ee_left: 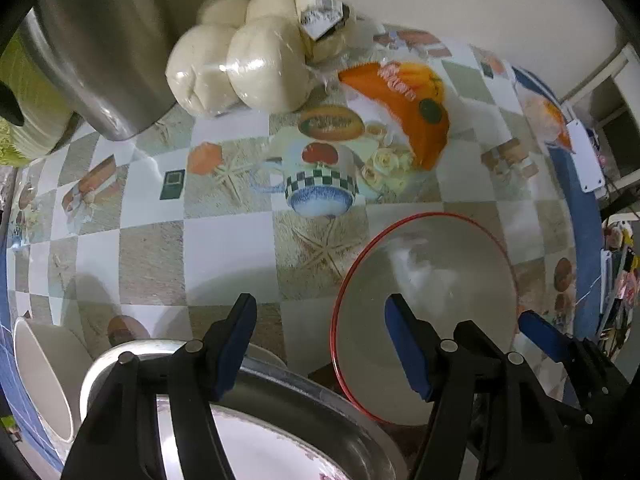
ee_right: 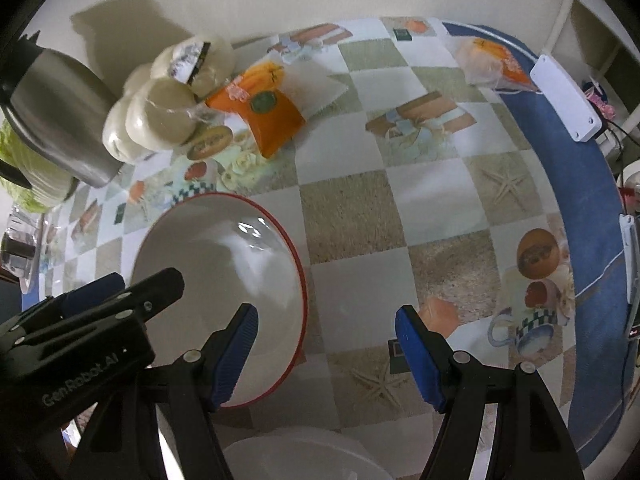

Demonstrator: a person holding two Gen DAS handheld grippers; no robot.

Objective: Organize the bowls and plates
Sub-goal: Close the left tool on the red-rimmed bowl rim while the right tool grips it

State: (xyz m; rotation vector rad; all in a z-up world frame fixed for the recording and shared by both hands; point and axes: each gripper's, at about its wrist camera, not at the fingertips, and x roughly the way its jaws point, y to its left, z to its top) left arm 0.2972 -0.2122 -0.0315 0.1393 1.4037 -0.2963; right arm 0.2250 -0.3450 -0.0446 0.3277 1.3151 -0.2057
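I'm looking down at the patterned tablecloth [ee_right: 360, 140], where the red-rimmed bowl [ee_right: 224, 280] is sitting near the steel basin [ee_left: 280, 400] and the white bowl [ee_left: 44, 376] lying on its side. I'm holding my left gripper [ee_left: 320, 344] and right gripper [ee_right: 326, 354] above them, both with jaws spread and gripping nothing.

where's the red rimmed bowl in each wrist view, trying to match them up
Left wrist: the red-rimmed bowl sits lower right, behind the left gripper's right finger.
Right wrist: the same bowl sits left of centre, behind the right gripper's left finger.
Shared landmark: the orange packet beside the bag of white buns, far side of the table.
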